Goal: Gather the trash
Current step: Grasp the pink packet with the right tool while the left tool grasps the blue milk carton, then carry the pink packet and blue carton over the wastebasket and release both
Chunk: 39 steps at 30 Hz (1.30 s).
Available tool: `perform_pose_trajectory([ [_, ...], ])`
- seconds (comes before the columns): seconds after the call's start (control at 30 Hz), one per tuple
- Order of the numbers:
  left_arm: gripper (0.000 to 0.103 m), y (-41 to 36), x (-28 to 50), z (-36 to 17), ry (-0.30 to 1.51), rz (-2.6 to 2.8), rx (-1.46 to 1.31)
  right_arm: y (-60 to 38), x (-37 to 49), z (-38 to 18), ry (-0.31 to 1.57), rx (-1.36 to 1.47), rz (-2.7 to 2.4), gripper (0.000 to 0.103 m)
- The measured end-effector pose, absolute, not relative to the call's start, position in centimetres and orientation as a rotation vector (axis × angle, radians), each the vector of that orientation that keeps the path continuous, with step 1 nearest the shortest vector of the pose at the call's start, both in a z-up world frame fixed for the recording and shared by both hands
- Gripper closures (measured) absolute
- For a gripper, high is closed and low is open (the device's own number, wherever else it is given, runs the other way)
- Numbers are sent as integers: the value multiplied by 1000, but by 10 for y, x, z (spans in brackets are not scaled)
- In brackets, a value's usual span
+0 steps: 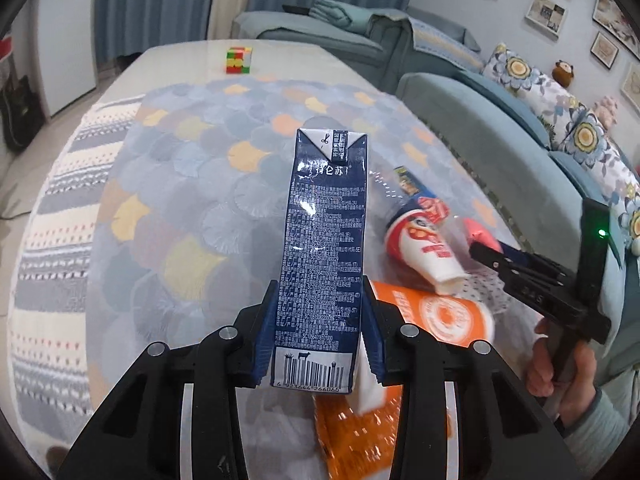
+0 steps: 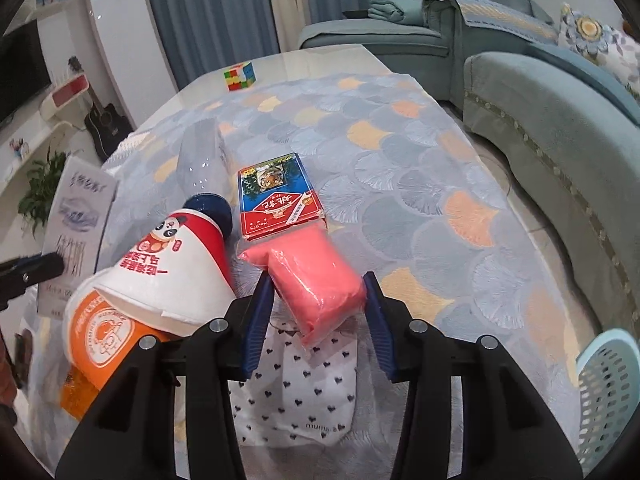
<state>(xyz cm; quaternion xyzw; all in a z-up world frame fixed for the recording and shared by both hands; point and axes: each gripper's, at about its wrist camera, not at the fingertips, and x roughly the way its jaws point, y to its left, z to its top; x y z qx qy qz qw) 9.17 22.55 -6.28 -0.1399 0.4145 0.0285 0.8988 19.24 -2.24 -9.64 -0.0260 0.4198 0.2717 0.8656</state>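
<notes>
My left gripper (image 1: 320,312) is shut on a dark blue milk carton (image 1: 324,240) and holds it above the table. The carton also shows at the left of the right wrist view (image 2: 76,236). My right gripper (image 2: 318,296) straddles a pink plastic packet (image 2: 316,280), its pads at both sides; whether they press it is unclear. It shows in the left wrist view (image 1: 486,246) beside the packet (image 1: 478,232). A red-and-white paper cup (image 2: 180,268), an orange cup (image 2: 104,336), a red-and-blue card box (image 2: 280,196) and a heart-print paper bag (image 2: 304,392) lie close by.
A clear plastic bottle (image 2: 200,160) lies behind the cups. A colour cube (image 2: 239,75) stands at the table's far end. An orange wrapper (image 1: 360,432) lies below the carton. A light blue basket (image 2: 608,392) is off the table's right edge. Sofas (image 2: 560,92) line the right side.
</notes>
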Motion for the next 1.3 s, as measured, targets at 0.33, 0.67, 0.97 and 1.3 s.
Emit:
perform_pose_trajectory([
  [0.33, 67, 168, 64, -10, 755, -24, -263, -100, 144, -36, 767, 25, 496, 62],
  [0.67, 67, 66, 64, 39, 674, -217, -219, -205, 95, 20, 656, 24, 316, 62],
  [0.97, 67, -33, 77, 38, 714, -378, -191, -291, 69, 28, 653, 1, 117, 62],
  [1.3, 67, -132, 108, -9, 851, -510, -128, -365, 70, -12, 783, 77, -43, 61],
])
